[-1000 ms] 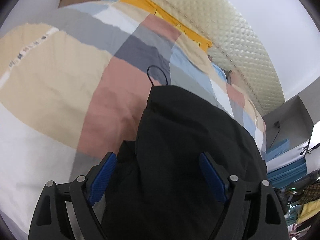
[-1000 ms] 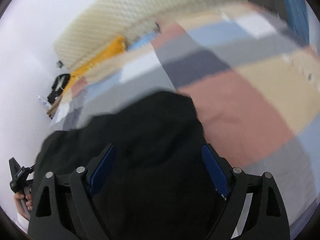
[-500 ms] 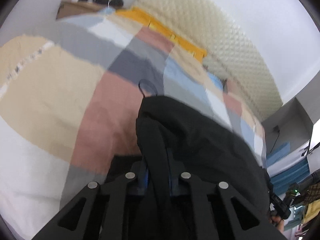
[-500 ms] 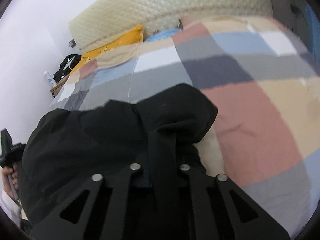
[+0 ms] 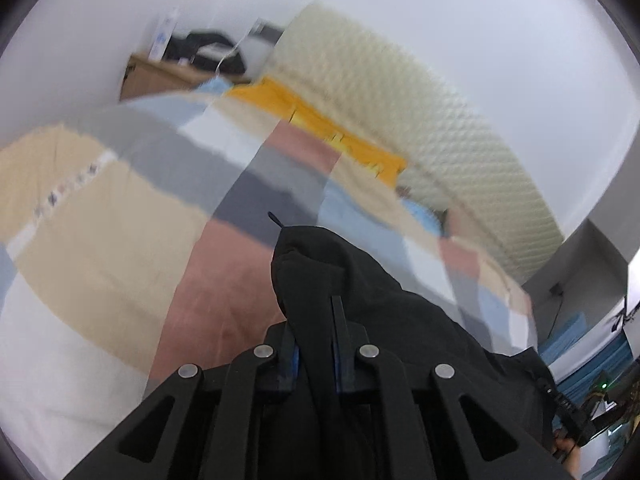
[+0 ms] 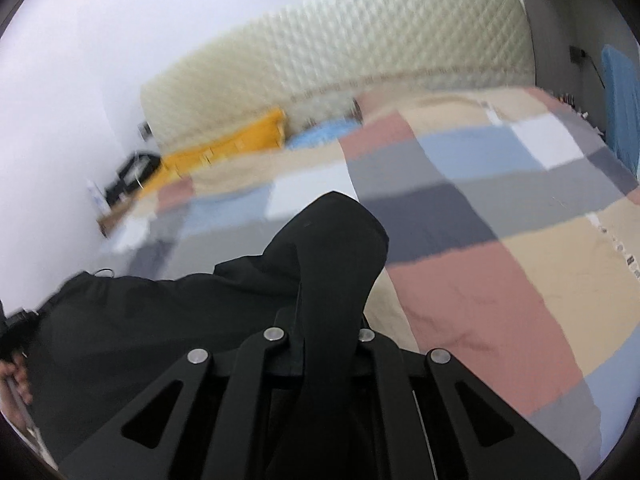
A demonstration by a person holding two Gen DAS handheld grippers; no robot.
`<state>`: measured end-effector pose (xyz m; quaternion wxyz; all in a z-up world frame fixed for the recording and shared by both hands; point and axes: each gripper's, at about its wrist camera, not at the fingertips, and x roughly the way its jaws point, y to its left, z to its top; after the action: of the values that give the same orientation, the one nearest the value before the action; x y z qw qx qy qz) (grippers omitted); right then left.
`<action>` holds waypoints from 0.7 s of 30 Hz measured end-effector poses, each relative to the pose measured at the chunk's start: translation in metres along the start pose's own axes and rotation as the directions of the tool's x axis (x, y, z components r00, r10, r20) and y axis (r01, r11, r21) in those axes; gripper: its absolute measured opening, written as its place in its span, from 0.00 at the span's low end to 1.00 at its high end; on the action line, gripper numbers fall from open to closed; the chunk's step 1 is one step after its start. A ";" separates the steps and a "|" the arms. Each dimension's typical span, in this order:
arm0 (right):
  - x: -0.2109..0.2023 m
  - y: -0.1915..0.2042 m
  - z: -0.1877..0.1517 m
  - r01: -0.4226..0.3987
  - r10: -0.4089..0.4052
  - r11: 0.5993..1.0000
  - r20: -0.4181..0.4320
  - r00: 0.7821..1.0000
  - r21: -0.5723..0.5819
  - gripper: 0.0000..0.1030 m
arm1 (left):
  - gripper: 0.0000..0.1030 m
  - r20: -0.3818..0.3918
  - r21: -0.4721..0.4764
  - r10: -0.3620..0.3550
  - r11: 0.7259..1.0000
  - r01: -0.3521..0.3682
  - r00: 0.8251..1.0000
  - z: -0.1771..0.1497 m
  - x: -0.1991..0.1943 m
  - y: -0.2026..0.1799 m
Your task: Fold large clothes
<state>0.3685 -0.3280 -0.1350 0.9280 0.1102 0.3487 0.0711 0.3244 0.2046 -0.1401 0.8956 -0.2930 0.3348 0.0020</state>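
A large black garment (image 5: 384, 320) hangs over a patchwork bedspread (image 5: 120, 216). My left gripper (image 5: 314, 344) is shut on a bunched fold of it, and the cloth rises above the fingers to a peak with a thin black loop (image 5: 275, 219) sticking out. In the right wrist view the same black garment (image 6: 332, 248) drapes over my right gripper (image 6: 326, 332), which is shut on another fold; its fingertips are buried in the cloth. The garment stretches away to the lower left of that view, towards the other hand (image 6: 16, 376).
The bedspread (image 6: 480, 280) of pink, beige, grey, blue and white blocks covers the bed. A cream quilted headboard (image 5: 420, 120) and an orange pillow (image 5: 332, 128) lie at the far end. A wooden bedside unit (image 5: 160, 76) with dark items stands by the white wall.
Both grippers went from wide open around the black cloth to shut on it. Both have since risen, lifting the pinched folds off the bedspread, and the views tilted up towards the headboard.
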 end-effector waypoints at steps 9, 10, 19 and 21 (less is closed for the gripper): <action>0.041 -0.018 -0.034 0.067 -0.073 0.996 -0.117 0.990 -0.057 0.06 | 0.12 -0.097 0.050 0.102 0.994 -0.098 0.990 -0.023 0.036 0.007; 0.044 -0.021 -0.036 0.065 -0.071 0.997 -0.125 0.990 -0.047 0.06 | 0.12 -0.100 0.055 0.104 0.994 -0.099 0.990 -0.023 0.037 0.007; 0.023 -0.022 -0.041 0.112 -0.109 0.994 -0.107 0.988 0.018 0.25 | 0.17 -0.052 0.084 0.107 0.991 -0.102 0.993 -0.027 0.016 -0.004; 0.015 -0.021 -0.044 0.121 -0.117 0.992 -0.109 0.987 0.038 0.44 | 0.36 -0.061 0.056 0.103 0.993 -0.099 0.993 -0.027 0.009 -0.004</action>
<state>0.3518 -0.3384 -0.1818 0.9080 0.1056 0.4053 0.0136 0.3161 0.1857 -0.1600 0.8905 -0.2518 0.3778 0.0291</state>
